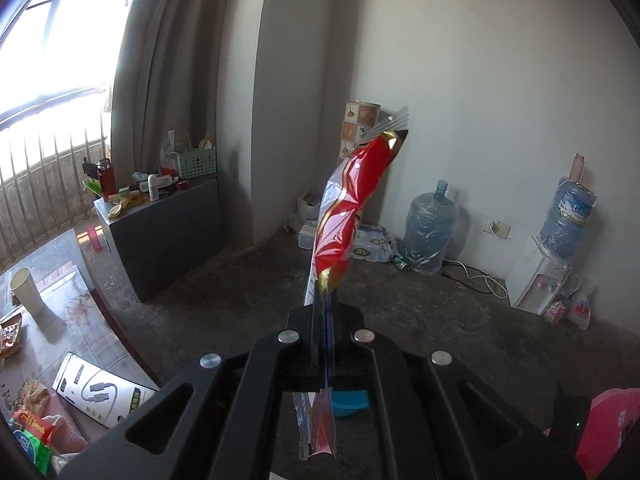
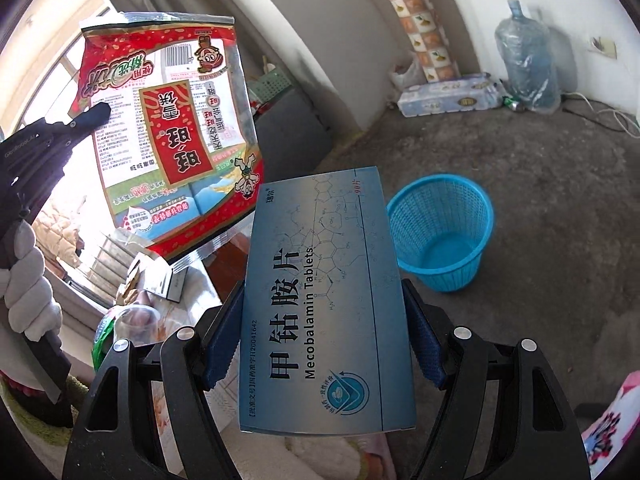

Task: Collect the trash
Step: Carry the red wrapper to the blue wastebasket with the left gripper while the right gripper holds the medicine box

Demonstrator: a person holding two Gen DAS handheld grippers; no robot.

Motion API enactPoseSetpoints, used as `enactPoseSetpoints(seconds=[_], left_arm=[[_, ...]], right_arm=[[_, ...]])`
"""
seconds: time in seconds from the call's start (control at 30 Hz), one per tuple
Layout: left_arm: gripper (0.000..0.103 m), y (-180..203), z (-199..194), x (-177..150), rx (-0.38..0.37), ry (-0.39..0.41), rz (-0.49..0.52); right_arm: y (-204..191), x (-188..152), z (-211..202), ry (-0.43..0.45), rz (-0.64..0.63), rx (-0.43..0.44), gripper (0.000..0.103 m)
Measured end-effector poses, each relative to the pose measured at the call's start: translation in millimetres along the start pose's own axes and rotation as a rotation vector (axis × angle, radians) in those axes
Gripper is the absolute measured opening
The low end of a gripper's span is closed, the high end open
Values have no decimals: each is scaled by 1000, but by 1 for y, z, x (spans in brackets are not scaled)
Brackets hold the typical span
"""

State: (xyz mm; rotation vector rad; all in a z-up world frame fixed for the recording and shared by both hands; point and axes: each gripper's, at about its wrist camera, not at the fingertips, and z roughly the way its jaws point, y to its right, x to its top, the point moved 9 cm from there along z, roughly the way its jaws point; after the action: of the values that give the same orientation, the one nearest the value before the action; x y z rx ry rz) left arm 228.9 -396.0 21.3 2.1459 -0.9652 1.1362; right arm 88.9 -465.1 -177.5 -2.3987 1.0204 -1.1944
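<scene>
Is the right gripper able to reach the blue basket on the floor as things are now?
Probably yes. The blue basket stands open on bare floor just ahead of the right gripper, which grips the tablet box, and nothing lies between them.

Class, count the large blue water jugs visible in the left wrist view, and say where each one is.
2. One water jug stands on the floor against the wall; the other jug sits upside down on the white dispenser further right. More may be hidden outside the frame.

Bare white walls (image 1: 480,80), grey concrete floor (image 1: 400,300), curtained sunlit window (image 1: 60,40).
</scene>
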Motion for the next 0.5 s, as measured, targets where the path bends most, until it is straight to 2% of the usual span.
enactPoseSetpoints(seconds=[0.13,0.23,0.3,0.5], left_arm=[[0,5,67,-6,-73,-87,-68],[0,6,126,-17,-92,-176,-120],[0,5,165,-27,-70,-224,-137],[0,-4,258,-58,-55,-301,-182]], right_arm=[[23,-3,14,-24,43,-40,69],[41,-6,21,-42,72,-63,69],[51,-8,26,-55,87,-81,69],[81,-17,50,-113,154,-121,69]])
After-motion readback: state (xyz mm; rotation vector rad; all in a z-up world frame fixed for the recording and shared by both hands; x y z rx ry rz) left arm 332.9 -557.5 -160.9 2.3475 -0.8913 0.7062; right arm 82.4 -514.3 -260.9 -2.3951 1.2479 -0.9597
